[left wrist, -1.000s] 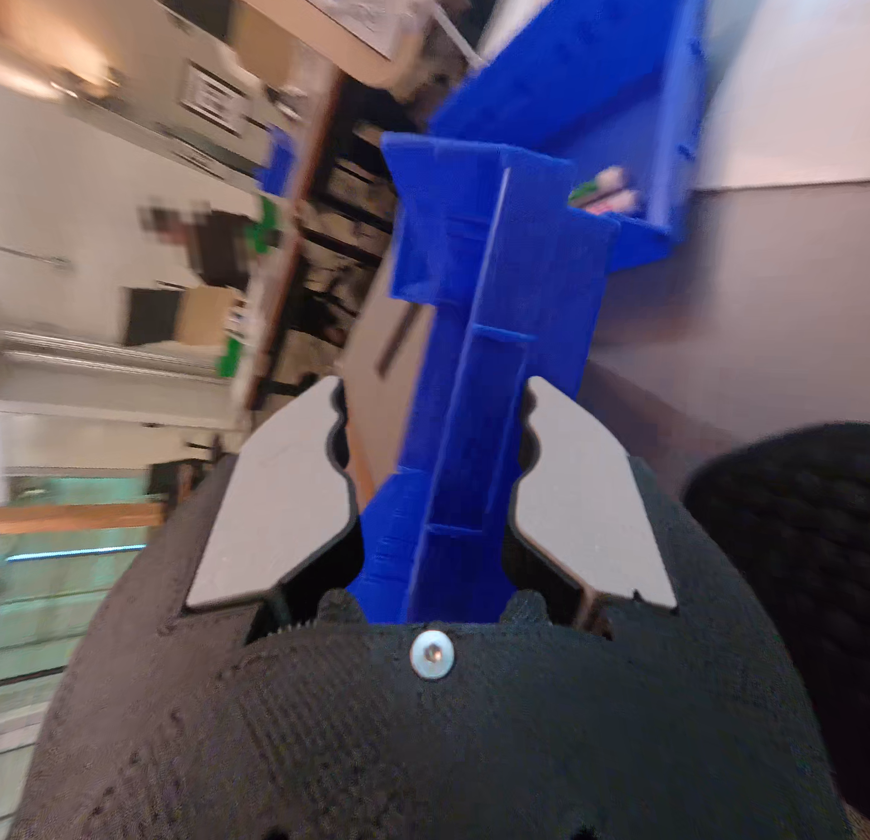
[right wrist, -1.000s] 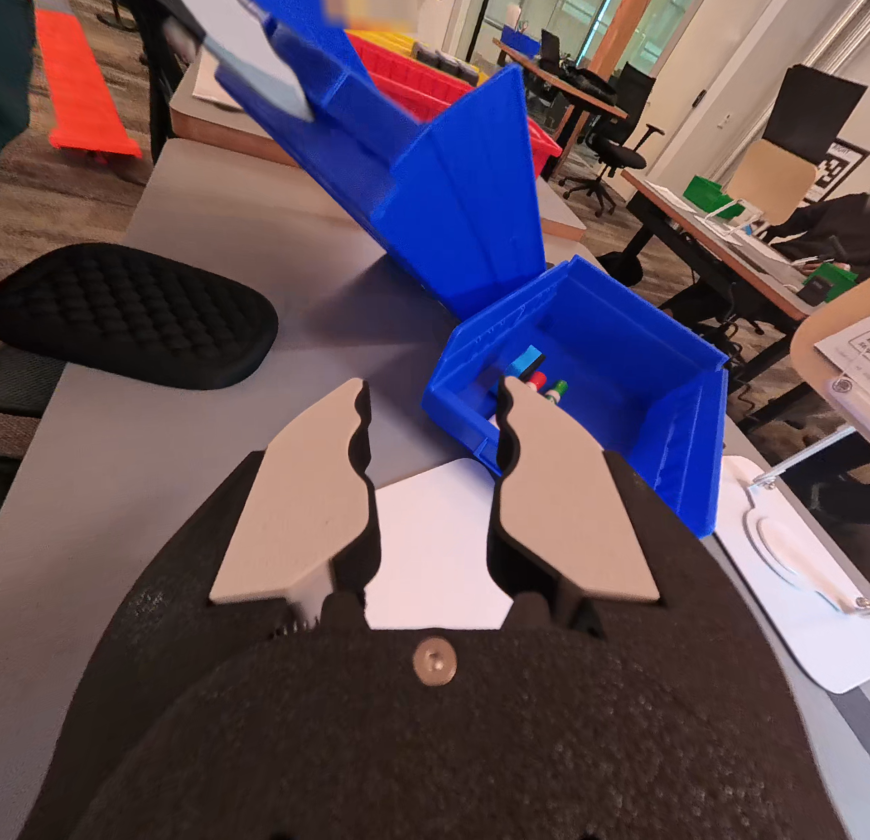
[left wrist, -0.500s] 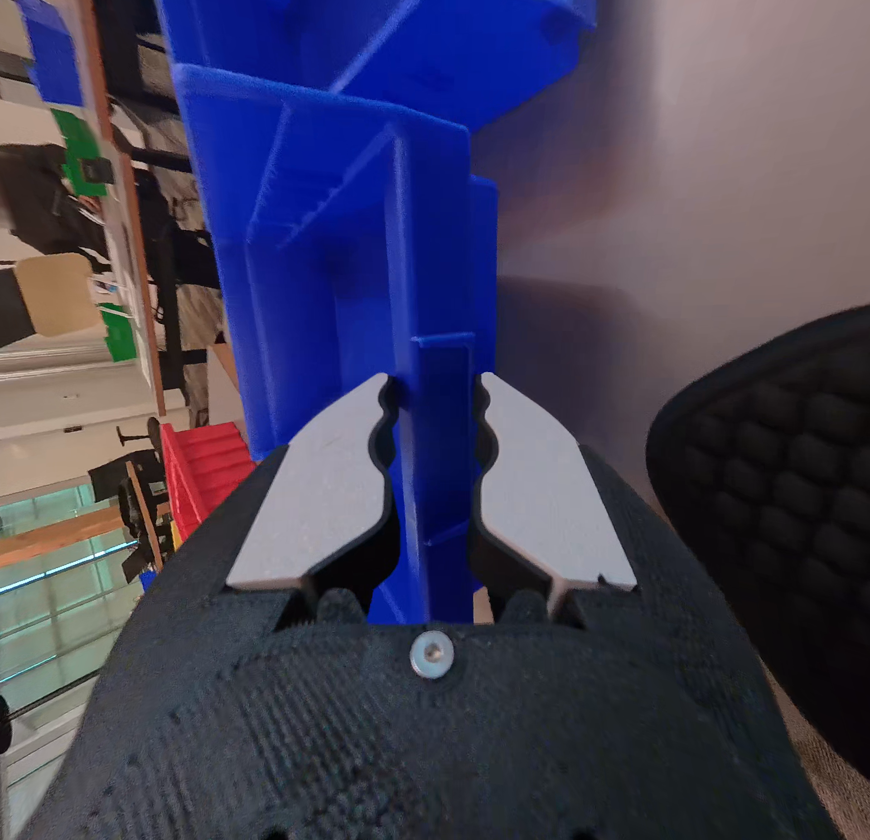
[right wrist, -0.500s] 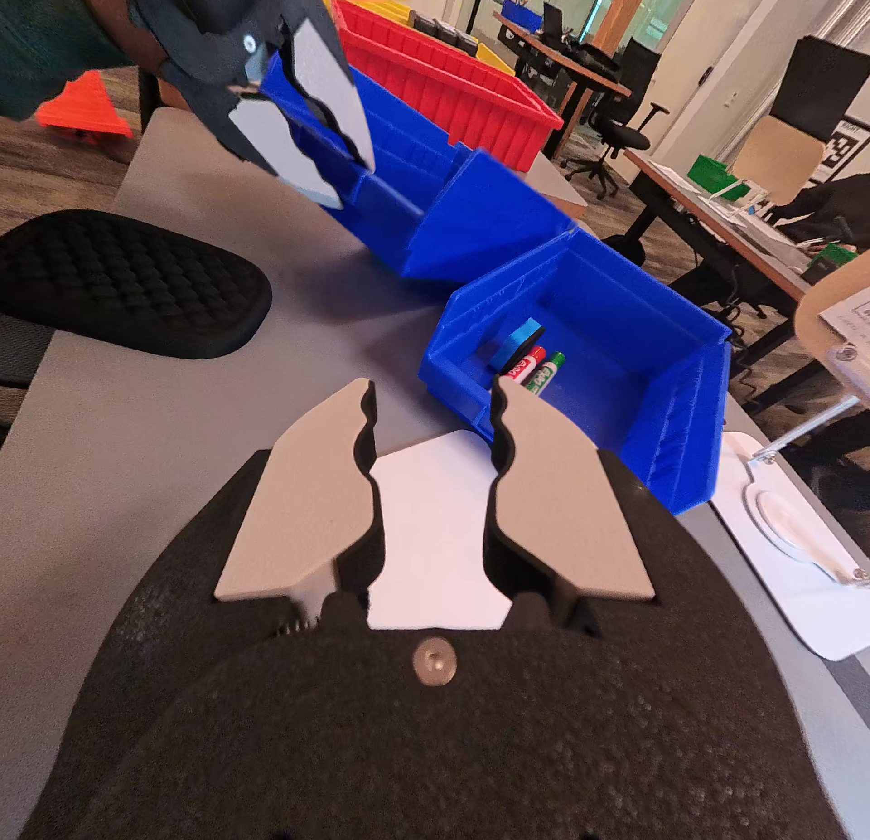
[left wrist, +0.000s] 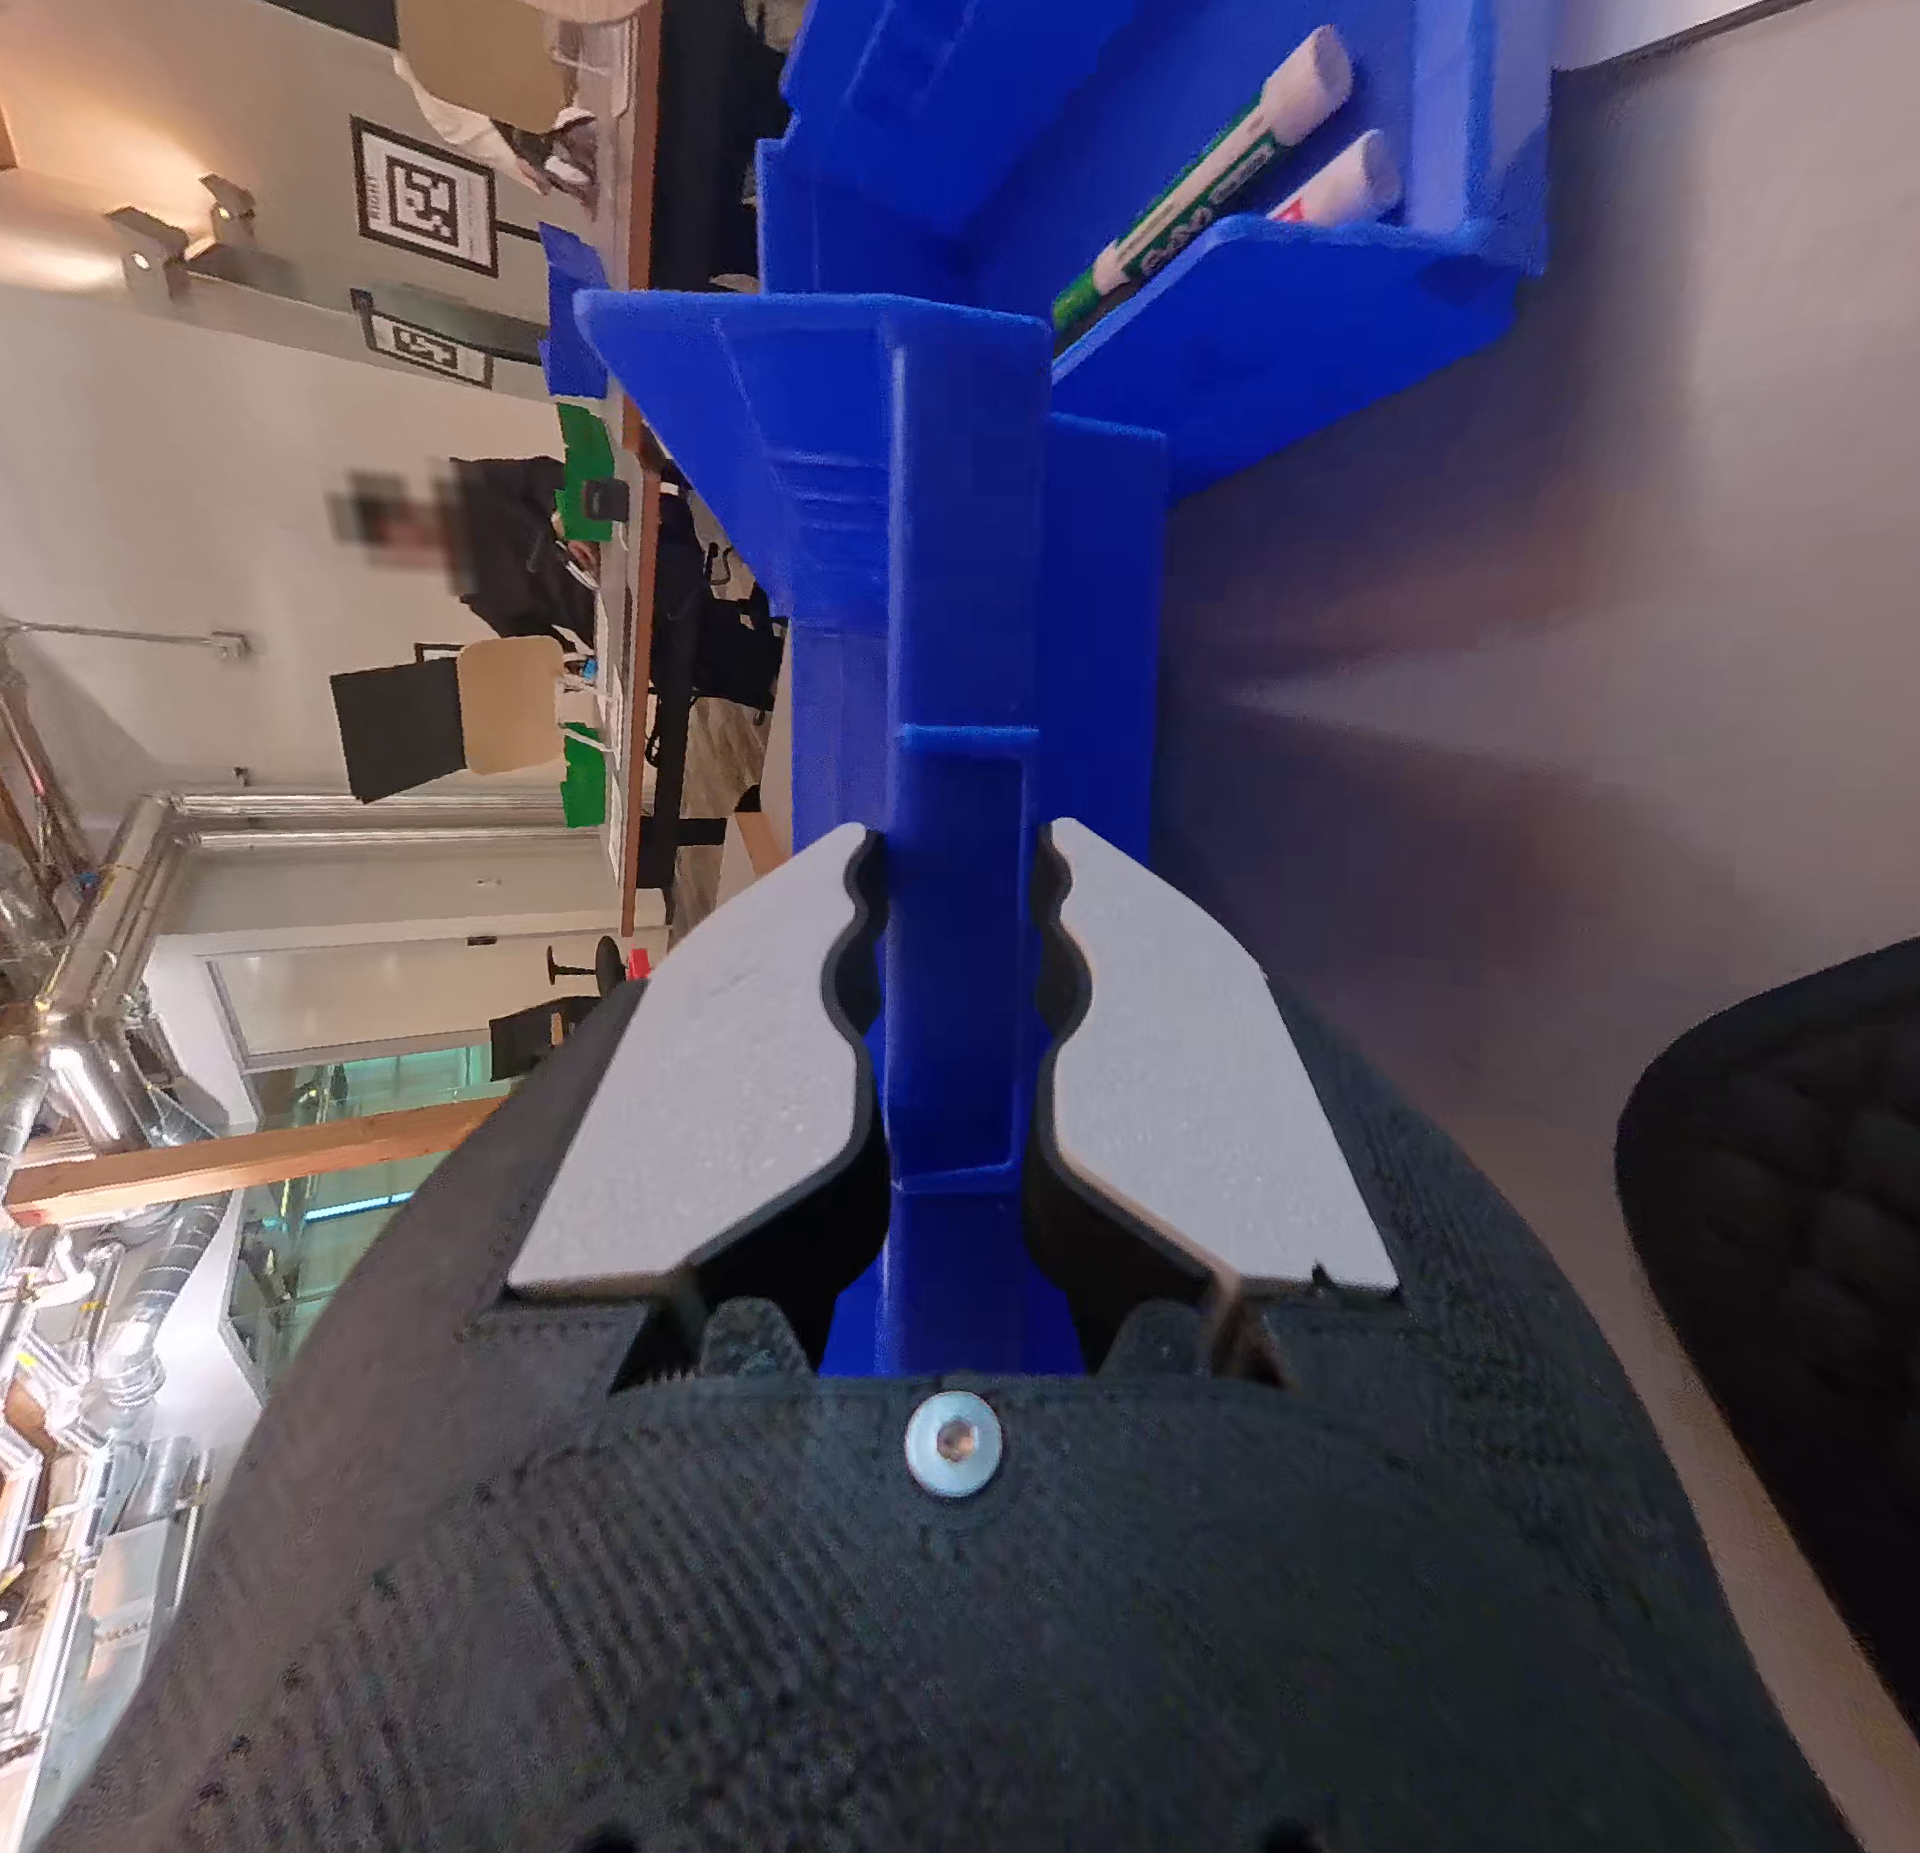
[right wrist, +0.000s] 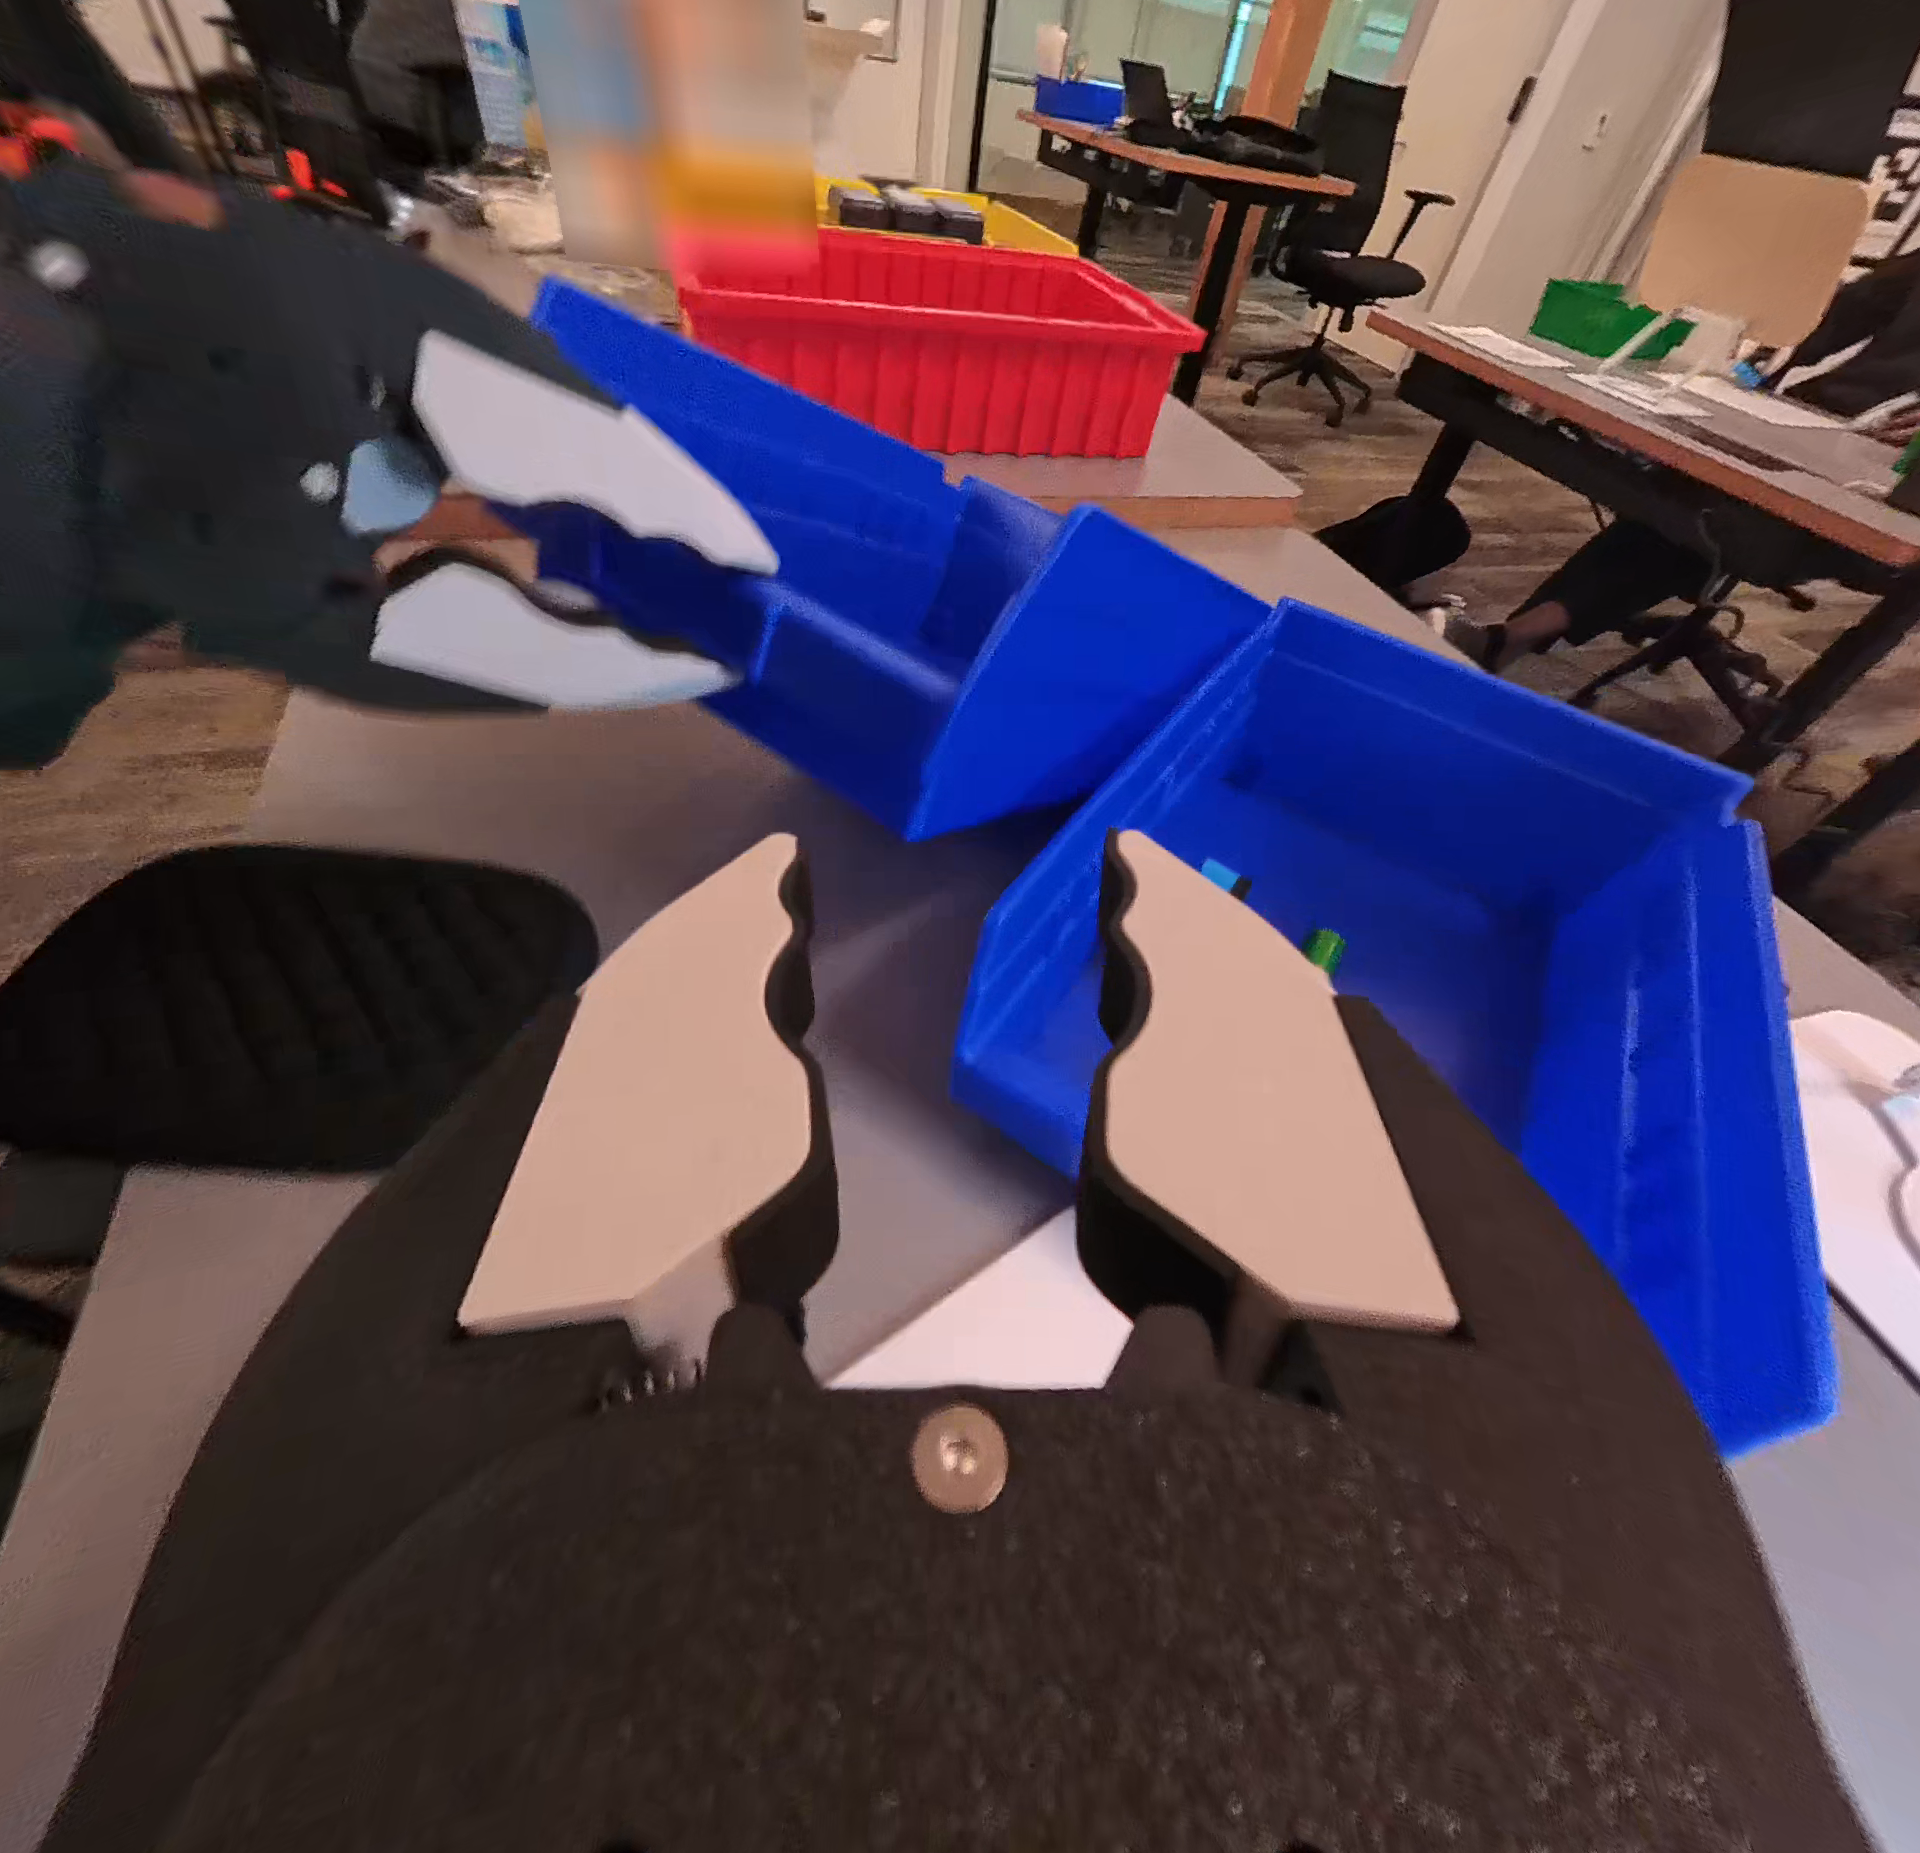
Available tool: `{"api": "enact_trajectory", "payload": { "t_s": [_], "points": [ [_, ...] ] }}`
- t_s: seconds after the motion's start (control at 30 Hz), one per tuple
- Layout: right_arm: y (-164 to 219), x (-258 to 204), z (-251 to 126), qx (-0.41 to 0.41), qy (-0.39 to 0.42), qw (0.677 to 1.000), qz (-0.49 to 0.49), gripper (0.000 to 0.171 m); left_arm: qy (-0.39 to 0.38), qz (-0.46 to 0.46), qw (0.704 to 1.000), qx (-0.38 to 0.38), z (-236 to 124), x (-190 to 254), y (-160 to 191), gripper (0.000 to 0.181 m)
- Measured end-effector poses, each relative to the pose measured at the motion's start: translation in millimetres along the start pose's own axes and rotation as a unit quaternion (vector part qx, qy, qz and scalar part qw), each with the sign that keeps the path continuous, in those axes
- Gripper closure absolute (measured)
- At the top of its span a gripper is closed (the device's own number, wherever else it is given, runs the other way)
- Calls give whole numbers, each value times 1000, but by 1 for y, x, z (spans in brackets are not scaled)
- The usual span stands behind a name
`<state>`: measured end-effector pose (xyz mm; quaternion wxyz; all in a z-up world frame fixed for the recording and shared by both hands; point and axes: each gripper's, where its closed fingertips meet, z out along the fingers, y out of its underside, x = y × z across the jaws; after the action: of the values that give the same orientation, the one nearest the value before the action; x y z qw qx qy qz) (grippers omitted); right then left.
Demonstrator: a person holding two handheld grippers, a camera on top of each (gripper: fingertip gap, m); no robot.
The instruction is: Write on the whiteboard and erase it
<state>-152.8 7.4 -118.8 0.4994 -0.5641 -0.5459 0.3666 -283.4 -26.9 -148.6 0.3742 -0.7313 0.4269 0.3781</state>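
Gripping the empty blue bin (right wrist: 883, 640) by its rim, your left tool (left wrist: 956, 982) holds it tilted; it may slip or knock the second bin (right wrist: 1455, 920) with the markers (left wrist: 1195, 203). Your right tool (right wrist: 951, 982) is open, empty, above the whiteboard (right wrist: 987, 1325) near the surface's (right wrist: 623, 795) front edge.

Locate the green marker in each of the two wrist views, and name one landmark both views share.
Left wrist view: green marker lies upper right, inside the farther blue bin.
Right wrist view: only its green end shows, right of centre, on that bin's floor.
Shared landmark: the black textured pad on the table.
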Motion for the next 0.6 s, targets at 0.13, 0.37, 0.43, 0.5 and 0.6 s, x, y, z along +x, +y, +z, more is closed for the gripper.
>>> {"api": "enact_trajectory", "payload": {
  "t_s": [0.13,0.37,0.43,0.5,0.6],
  "points": [
    [-5,5,38,-23,4,998,50,112,2,7,1000,1,-1,9,-11,153],
    [-9,5,81,-40,-16,994,102,114,-11,24,999,26,-12,13,-19,153],
    [-16,7,87,-37,-27,990,133,118,-14,43,999,26,-13,19,-21,153],
    [-10,12,92,-71,-16,991,116,131,-14,45,998,36,-16,24,-25,153],
    [-5,16,90,-90,-7,992,94,154,-10,30,999,31,-14,28,-21,153]
  ]
}}
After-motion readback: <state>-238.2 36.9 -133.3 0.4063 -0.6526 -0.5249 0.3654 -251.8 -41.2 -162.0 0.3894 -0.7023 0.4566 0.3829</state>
